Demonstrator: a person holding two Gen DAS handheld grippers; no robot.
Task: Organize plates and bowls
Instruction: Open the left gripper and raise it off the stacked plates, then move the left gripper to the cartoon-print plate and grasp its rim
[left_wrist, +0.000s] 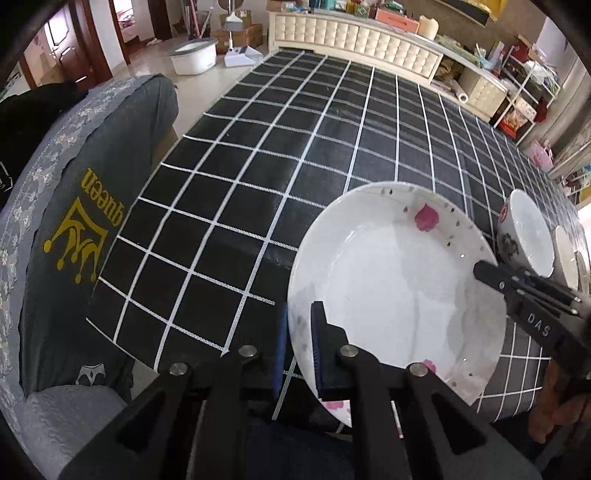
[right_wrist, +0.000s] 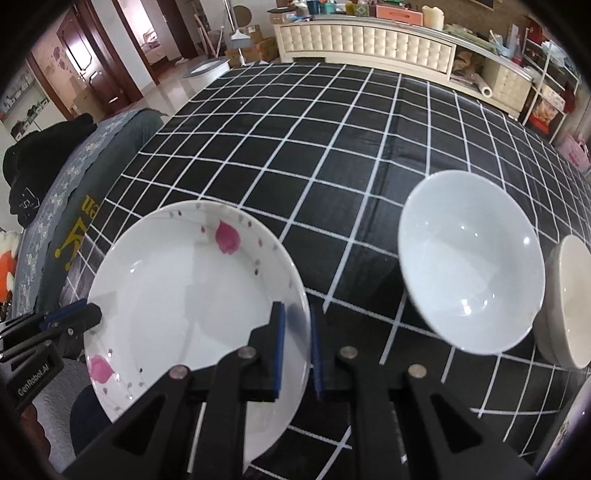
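Blue-padded fingers of the left tongs (left_wrist: 297, 347) pinch the near-left rim of a white plate (left_wrist: 391, 280), one pad above the rim and one below it, so these tongs are closed on the plate. On the opposite side the right tongs (right_wrist: 297, 343) grip the same plate (right_wrist: 192, 291) at its right rim in the same way, one pad on the upper face and one beneath. Each tool shows in the other's camera: the right tongs (left_wrist: 491, 273) reach in over the plate's right edge in the left wrist view, and the left tongs (right_wrist: 79, 317) come in at its left edge in the right wrist view.

Pink petals and small grey drops are printed along the plate's rim. It sits at the near edge of the table (left_wrist: 280, 155), partly overhanging that edge toward the person; whether it rests on the cloth or is lifted just clear of it cannot be told. A black tablecloth with a white grid covers the table.

To the right of the plate, apart from it, a white bowl (right_wrist: 472, 266) sits on the table near the right edge, its outside carrying a dark pattern and a red mark in the left wrist view. Just beside it, further right, a cream bowl (right_wrist: 570, 299) is partly cut off by the frame. A grey-covered chair (left_wrist: 85, 221) with gold lettering stands at the table's left edge.
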